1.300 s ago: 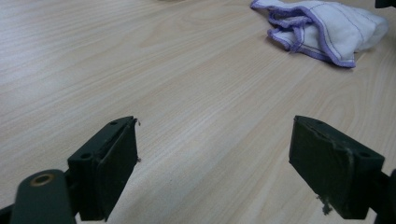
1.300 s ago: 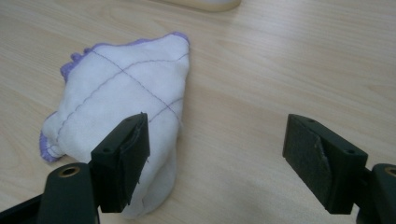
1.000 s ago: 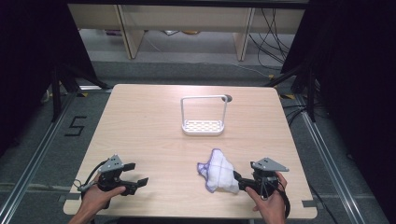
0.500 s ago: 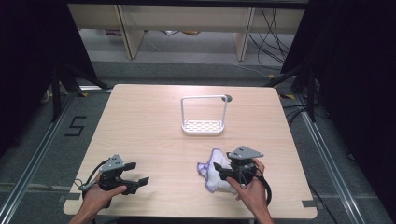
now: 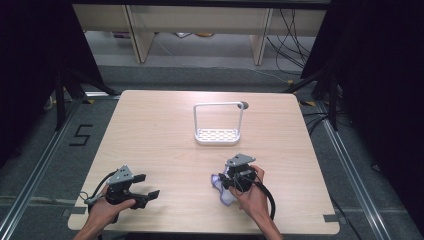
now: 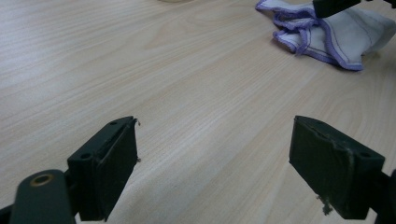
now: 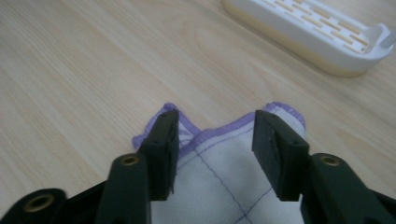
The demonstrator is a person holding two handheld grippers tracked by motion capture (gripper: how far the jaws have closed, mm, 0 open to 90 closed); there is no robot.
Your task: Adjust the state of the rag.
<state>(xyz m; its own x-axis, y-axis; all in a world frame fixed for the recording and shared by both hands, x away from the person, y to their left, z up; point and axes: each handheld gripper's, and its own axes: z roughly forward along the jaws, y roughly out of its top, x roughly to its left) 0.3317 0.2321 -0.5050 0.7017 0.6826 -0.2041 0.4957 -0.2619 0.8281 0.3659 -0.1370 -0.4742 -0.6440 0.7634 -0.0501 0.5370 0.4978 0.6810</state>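
The white cloth [image 5: 224, 189] with the purple hem lay crumpled near the table's [image 5: 165, 135] front edge, under the right gripper [image 7: 215, 140]. Its jaws had just been closing astride the hem, not yet pinching it, likely to gather a fold. The left gripper [image 6: 215, 158] waited spread wide over bare wood, leaving the rack [image 5: 218, 134] behind untouched.

My left tongs [image 5: 146, 186] and right tongs [image 5: 223, 182]: black bodies, each topped by a grey three-cornered plate. Thick black cable loops off each. Jaws are blocky black slabs, scuffed pads, brass-ringed pivot holes at their bases. Bare forearms, no sleeves.
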